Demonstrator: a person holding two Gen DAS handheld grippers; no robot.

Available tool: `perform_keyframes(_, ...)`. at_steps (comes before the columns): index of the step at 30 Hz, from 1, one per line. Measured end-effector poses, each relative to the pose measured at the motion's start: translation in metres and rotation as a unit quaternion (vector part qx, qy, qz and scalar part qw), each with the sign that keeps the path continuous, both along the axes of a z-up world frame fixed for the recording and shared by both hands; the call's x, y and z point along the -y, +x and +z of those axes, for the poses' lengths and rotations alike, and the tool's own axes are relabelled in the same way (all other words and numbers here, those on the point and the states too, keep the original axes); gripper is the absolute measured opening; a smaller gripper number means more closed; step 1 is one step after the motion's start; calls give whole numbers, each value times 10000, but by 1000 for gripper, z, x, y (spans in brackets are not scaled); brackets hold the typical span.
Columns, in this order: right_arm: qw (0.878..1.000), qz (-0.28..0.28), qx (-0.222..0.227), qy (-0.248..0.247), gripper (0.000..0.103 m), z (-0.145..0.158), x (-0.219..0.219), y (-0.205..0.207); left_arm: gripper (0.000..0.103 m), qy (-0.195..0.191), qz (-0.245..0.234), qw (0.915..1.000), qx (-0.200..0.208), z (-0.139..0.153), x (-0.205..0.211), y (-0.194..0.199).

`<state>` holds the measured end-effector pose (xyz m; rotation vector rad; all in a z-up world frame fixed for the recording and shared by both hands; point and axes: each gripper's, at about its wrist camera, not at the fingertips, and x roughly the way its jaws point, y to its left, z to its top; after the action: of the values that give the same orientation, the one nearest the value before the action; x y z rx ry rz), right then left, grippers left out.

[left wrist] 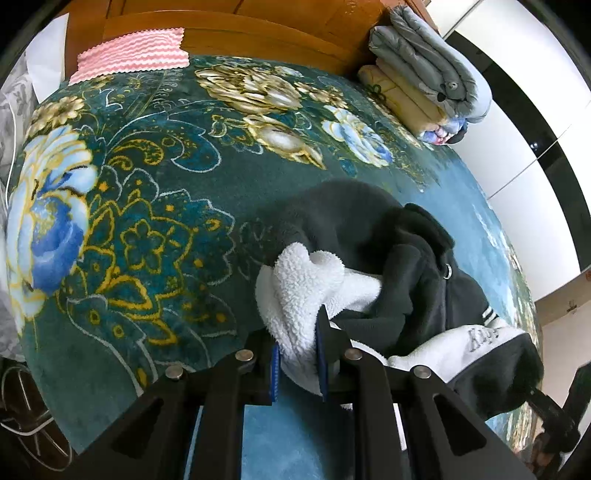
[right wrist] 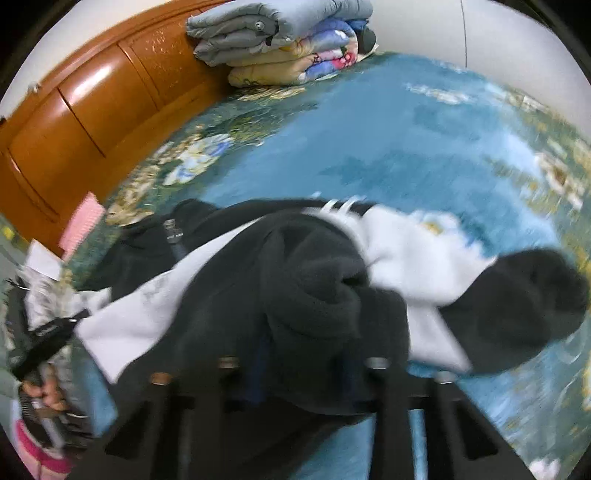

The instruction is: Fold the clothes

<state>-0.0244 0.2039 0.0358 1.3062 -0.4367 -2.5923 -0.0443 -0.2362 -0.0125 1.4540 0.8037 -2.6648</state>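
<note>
Jacket: I saw the black-and-white fleece jacket (left wrist: 369, 258) lying bunched on the bed (left wrist: 155, 206), its long axis running across from my left tongs toward my right.
Left tongs: my left tongs (left wrist: 300, 354) were pinching a fold of the white fleece lining, blue pads pressed against it on both sides.
Right tongs: my right tongs (right wrist: 303, 373) were buried under dark fleece; they looked clamped on the jacket, though blur hid the tips.
Key relation: I judged both ends were held, with the bulk of the cloth sagging ahead of and between the tongs.
Open room: the bed lay bare ahead of the jacket; I judged there was space to spread it flat.
Edges: folded quilts (left wrist: 428, 74) sat by the wooden headboard (left wrist: 280, 29), well apart, and a pink cloth (left wrist: 133, 51) lay far off.
</note>
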Motion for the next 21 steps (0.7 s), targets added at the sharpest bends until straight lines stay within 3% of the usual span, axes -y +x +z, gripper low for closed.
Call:
perform_keyframes(6,9909,-451,-407,-1199,15,20,-33,47,14,122,-365,9989,-282,20,-13,-2)
perform_keyframes(9,9857,-705,-818,-1298,13,50,-61,77,14,305,-837,9935,-704,55,-37,-11)
perform_keyframes(14,9742,-1034,-1634,-1164,11,110,-97,134,14,721,-1620,9684,-1752,122,-86,-11)
perform_keyframes(18,9598,-1335,-2255,-1011,11,150,-121,194,14,1137,-2152,9441,-2225,158,-125,-11)
perform_keyframes(21,9499,-1588,-2523,-937,11,162,-131,246,14,1566,-2358,9282,-2413,166,-133,-5)
